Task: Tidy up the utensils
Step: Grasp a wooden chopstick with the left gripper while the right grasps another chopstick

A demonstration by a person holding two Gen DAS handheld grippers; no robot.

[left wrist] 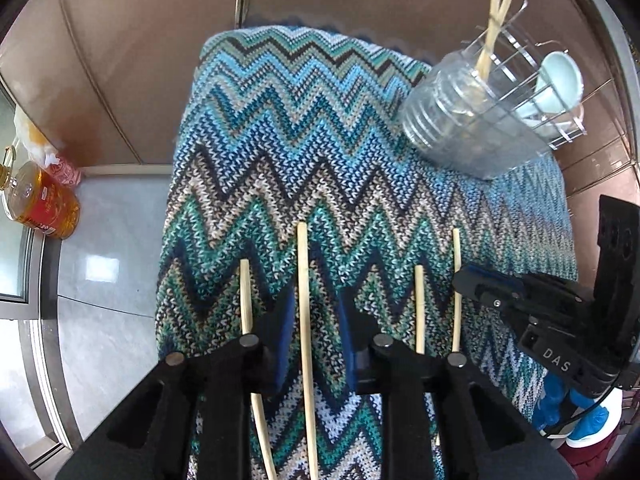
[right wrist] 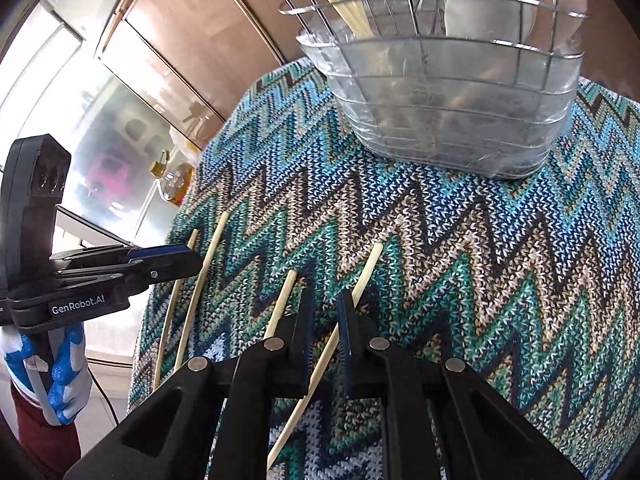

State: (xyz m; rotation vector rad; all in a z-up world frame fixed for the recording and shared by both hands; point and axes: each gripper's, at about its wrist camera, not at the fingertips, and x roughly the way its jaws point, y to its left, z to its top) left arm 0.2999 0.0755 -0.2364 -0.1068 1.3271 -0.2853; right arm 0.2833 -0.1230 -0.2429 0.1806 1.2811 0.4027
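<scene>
Several pale wooden chopsticks lie on a zigzag knitted cloth (left wrist: 304,152). My left gripper (left wrist: 312,308) is open, its jaws on either side of one chopstick (left wrist: 305,292); others lie to its left (left wrist: 245,296) and right (left wrist: 419,308). My right gripper (right wrist: 325,308) is open around another chopstick (right wrist: 362,280), with one just to its left (right wrist: 282,300). A clear plastic utensil holder (left wrist: 476,120) with a wire rack holds two chopsticks (left wrist: 494,20) and pale spoons (left wrist: 556,80); it also shows in the right wrist view (right wrist: 448,92).
An oil bottle (left wrist: 44,204) stands on the grey floor to the left. Brown cabinet doors (left wrist: 140,60) are behind the cloth. The right gripper's body (left wrist: 560,312) shows at the cloth's right edge, the left gripper's body (right wrist: 92,280) at its left edge.
</scene>
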